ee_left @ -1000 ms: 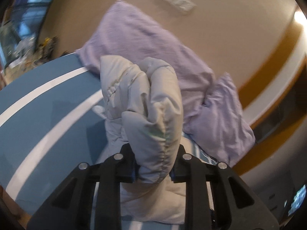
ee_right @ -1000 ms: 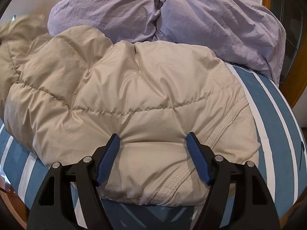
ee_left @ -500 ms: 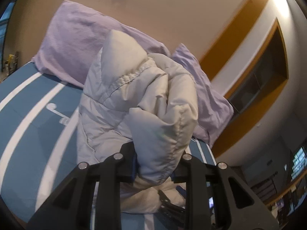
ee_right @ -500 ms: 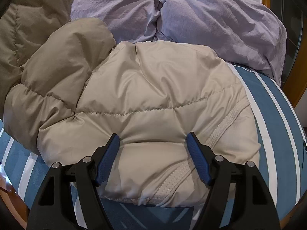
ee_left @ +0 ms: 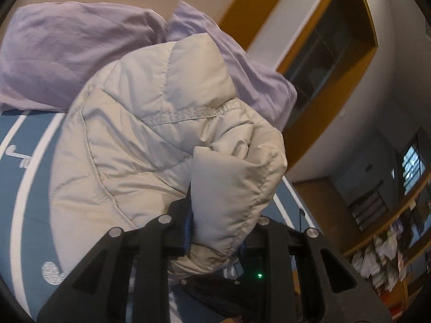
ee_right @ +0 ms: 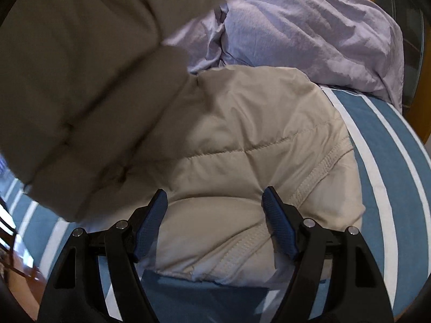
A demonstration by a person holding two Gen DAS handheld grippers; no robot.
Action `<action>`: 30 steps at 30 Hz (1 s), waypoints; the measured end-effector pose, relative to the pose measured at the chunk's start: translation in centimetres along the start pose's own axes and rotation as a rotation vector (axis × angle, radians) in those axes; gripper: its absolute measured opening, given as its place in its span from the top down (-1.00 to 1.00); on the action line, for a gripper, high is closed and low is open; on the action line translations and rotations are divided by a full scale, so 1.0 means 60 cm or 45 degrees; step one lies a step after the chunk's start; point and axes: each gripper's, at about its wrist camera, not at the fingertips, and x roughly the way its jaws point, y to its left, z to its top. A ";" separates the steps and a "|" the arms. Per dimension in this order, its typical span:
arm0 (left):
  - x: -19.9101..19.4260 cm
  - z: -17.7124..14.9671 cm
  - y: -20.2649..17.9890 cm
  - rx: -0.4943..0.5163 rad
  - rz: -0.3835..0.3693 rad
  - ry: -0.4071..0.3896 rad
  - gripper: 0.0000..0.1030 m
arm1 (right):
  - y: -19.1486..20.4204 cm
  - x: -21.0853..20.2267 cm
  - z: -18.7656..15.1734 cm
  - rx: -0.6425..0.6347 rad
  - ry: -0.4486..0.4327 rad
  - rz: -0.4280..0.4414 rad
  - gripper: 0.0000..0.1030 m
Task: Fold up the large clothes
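Observation:
A beige puffer jacket [ee_right: 256, 145] lies on a blue bedspread with white stripes [ee_right: 382, 145]. My left gripper [ee_left: 218, 231] is shut on a bunched fold of the jacket [ee_left: 161, 123] and holds it lifted above the bed. In the right wrist view that lifted part [ee_right: 80, 67] hangs blurred over the jacket's left side. My right gripper [ee_right: 214, 210] is open, its blue pads [ee_right: 150, 223] pressing down on the jacket near its ribbed hem [ee_right: 317, 172].
Two lilac pillows [ee_right: 309, 35] lie at the head of the bed, also in the left wrist view [ee_left: 67, 59]. A beige wall and a wood-framed opening [ee_left: 328, 48] stand behind. The bed's front edge [ee_right: 188, 301] is just below my right gripper.
My left gripper has carried the held jacket part up and over to the right; it now covers the upper left of the right wrist view. My right gripper has stayed in place.

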 end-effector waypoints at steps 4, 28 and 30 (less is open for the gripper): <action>0.052 -0.015 -0.035 0.069 0.021 0.070 0.50 | -0.033 -0.032 -0.011 0.029 -0.057 0.030 -0.41; 0.042 -0.033 -0.107 0.213 0.160 0.077 -0.36 | -0.123 -0.142 -0.046 0.183 -0.194 -0.065 -0.41; 0.026 -0.026 -0.106 0.225 0.201 0.045 -0.39 | -0.125 -0.145 -0.046 0.188 -0.201 -0.063 -0.41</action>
